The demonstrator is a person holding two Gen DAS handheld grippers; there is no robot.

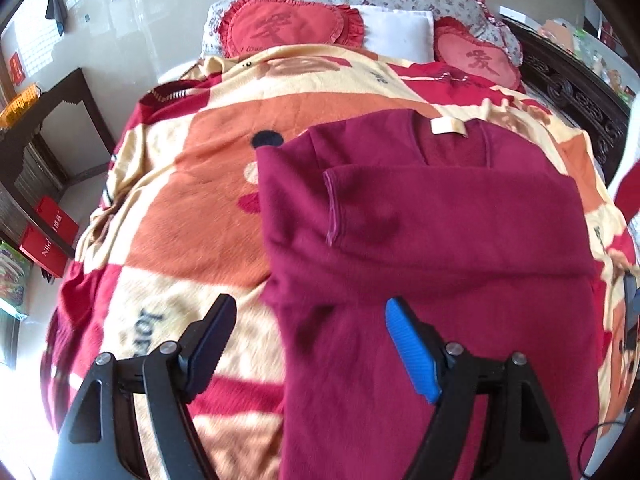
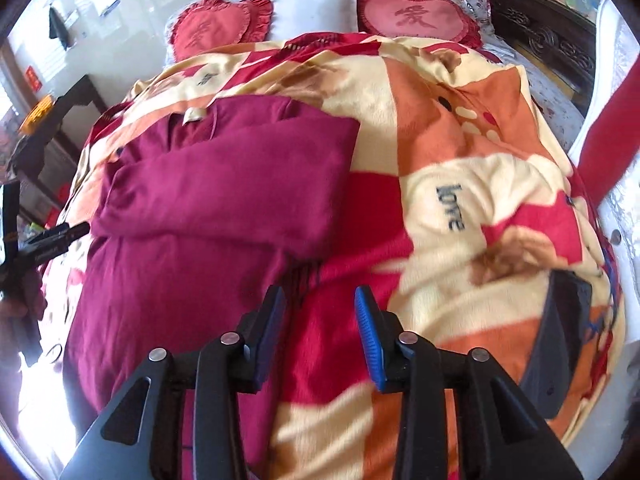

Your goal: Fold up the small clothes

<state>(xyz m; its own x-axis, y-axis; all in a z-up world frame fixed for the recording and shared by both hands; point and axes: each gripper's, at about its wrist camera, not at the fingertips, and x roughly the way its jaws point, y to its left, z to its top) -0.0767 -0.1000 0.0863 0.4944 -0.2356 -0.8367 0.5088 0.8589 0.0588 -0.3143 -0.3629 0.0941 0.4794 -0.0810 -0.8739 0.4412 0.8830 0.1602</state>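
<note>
Closest to you, your left gripper [image 1: 310,342] hangs spread wide with nothing in it, one finger over the blanket [image 1: 192,168] and the blue one over the maroon sweater [image 1: 432,248]. Your right gripper [image 2: 320,330] is only a narrow gap apart, empty too, hovering just off the sweater's right edge. The sweater lies flat mid-bed, a sleeve folded across its chest, cream neck label [image 1: 448,126] facing up. Way back, two red heart cushions [image 1: 280,26] flank a white pillow [image 1: 396,30].

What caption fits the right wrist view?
Open right hand-held gripper above blanket, beside half-folded maroon top.
</note>
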